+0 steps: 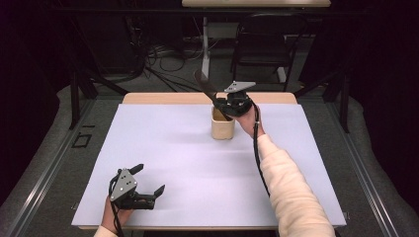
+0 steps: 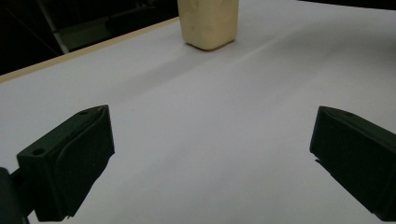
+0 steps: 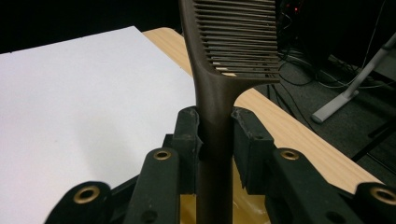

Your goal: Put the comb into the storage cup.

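jaws of the right gripper (image 3: 215,135) clamp the handle of a dark brown comb (image 3: 219,84), pads pressed against both sides of the stem just below the teeth. seen from the high view, the right gripper (image 1: 232,104) hangs directly over a cream-coloured cup (image 1: 222,127) at the far middle of the worktop (image 1: 197,168), near its back edge, with the comb (image 1: 205,85) slanting up and to the left out of the grip. its lower end points down into the cup's mouth; whether it touches the bottom cannot be told. from the right gripper view the cup's yellowish inside shows beneath the jaws, and the comb's teeth face away toward the floor cables beyond the worktop's wooden rim. a person's cream sleeve (image 1: 291,192) reaches in from the lower right to carry that gripper.

jaws of the left gripper (image 2: 212,154) stand wide apart with nothing between them, only the white sheet covering the worktop. that left gripper (image 1: 148,183) sits low at the near left corner, held in a hand at the worktop's front edge, well apart from the cup. from the left gripper view the cup (image 2: 210,23) stands upright far ahead, close to the wooden edge.
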Motion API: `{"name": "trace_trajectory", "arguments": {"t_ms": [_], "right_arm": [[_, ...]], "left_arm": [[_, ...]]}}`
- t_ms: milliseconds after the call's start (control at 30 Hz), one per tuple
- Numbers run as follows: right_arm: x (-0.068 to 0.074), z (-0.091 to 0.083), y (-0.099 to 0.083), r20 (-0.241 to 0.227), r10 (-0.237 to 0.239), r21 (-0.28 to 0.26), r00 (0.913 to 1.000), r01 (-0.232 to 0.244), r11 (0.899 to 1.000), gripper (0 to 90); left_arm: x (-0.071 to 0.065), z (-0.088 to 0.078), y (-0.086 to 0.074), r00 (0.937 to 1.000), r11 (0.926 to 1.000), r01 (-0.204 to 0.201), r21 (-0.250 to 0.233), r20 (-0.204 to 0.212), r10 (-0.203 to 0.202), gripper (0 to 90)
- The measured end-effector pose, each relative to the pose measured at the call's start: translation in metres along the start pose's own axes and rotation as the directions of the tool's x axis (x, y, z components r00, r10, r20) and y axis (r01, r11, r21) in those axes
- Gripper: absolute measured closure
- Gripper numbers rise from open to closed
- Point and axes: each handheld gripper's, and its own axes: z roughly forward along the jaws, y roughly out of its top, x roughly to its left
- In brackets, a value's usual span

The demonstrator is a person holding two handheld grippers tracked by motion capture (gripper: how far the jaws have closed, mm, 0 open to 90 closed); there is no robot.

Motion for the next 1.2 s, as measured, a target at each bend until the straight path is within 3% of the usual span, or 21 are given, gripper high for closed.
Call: {"name": "trace_trajectory", "arguments": {"t_ms": [800,1200], "right_arm": [[0.0065,0.0039,-0.0058,-0.024,-0.024,0.031,0.9994,0.025,0.999,72.5],[0.0047,0.0042,-0.0086,-0.029,-0.011,0.057,0.9995,0.013,0.998,72.3]], "left_arm": [[0.0001,-0.0012,0.0001,1.0000,1.0000,0.005,-0.008,-0.004,-0.005,0.0],[-0.0004,-0.0003,0.0001,1.0000,1.0000,0.000,-0.009,0.002,0.000,0.0]]}}
